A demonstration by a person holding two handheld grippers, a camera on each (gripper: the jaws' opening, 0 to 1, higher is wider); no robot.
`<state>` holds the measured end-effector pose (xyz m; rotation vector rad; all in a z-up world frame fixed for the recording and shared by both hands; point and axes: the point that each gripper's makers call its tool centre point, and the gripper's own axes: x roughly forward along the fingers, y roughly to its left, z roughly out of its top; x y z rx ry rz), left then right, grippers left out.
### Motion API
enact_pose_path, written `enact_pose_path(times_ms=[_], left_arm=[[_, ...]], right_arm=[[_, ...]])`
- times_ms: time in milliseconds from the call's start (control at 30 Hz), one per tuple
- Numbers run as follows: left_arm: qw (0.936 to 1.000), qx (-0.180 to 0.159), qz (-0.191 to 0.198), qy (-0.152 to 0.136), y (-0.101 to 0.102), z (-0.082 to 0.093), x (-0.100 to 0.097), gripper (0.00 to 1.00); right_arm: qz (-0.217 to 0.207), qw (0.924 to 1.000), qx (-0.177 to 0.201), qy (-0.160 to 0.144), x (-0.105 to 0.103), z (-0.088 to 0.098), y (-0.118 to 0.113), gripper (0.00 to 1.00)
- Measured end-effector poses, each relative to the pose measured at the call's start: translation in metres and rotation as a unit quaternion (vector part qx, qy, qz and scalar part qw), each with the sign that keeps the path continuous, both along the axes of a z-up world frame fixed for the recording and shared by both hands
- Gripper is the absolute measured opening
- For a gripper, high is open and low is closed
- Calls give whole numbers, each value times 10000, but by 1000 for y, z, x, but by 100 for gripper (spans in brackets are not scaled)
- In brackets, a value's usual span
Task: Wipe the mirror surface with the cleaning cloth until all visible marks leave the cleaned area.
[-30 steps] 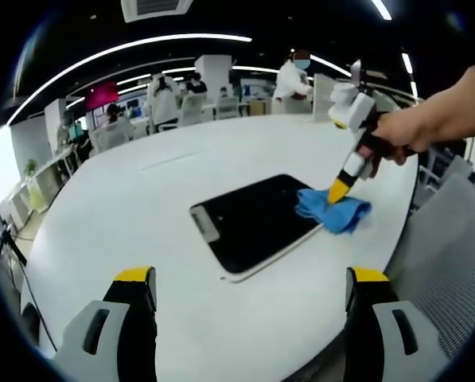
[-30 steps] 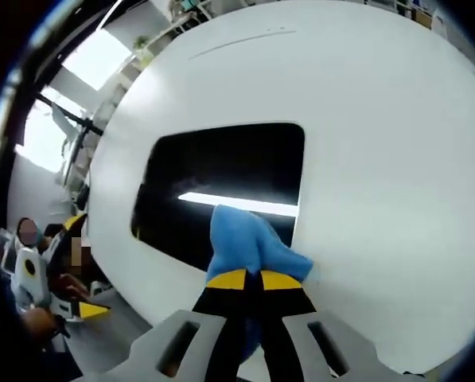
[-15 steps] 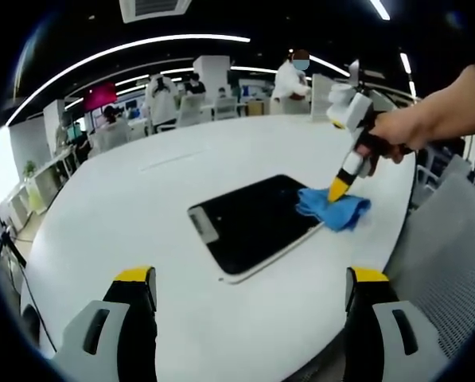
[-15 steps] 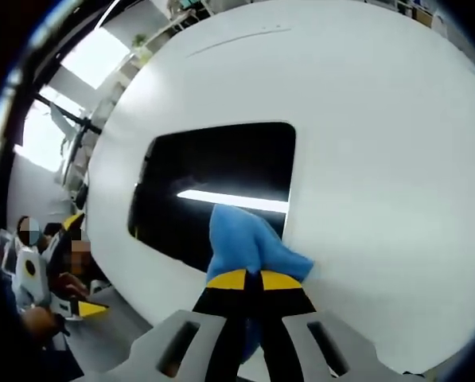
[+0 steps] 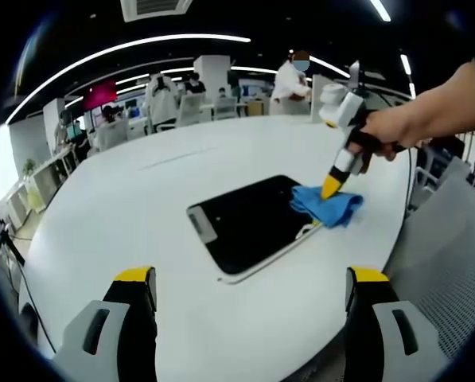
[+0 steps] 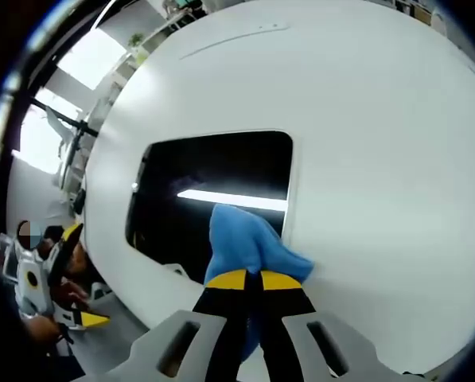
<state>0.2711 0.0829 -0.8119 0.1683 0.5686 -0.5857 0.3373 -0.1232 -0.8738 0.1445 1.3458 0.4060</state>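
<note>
One right gripper (image 6: 246, 279) clenched on blue cloth (image 6: 245, 243) at mirror (image 5: 249, 221) edge; left gripper (image 5: 249, 280) jaws apart, white table (image 5: 126, 207) bare around.

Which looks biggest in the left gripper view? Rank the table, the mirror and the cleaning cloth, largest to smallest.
1. Table, which spreads across most of the view.
2. Mirror, the dark slab lying on it.
3. Cleaning cloth, the blue bunch at the mirror's edge, pinched by the right gripper.

The right gripper (image 5: 329, 189) is dragging the blue cloth (image 5: 326, 206) a little further inward across the mirror (image 5: 249, 221) from its right edge.
</note>
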Motion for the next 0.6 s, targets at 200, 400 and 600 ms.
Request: enact_pose_path(times_ms=[200,400,600], left_arm=[[10000,-42,21,12,0,0,0,99],[10000,-70,33,36,1,0,0,99],[9999,-108,29,78,-1,-1,-1,99]], right_arm=[[-4,10000,-15,-1,6,0,1,0],[-22,10000,-31,-25,16,-1,1,0],[-14,10000,-48,-66,22,1,1,0]])
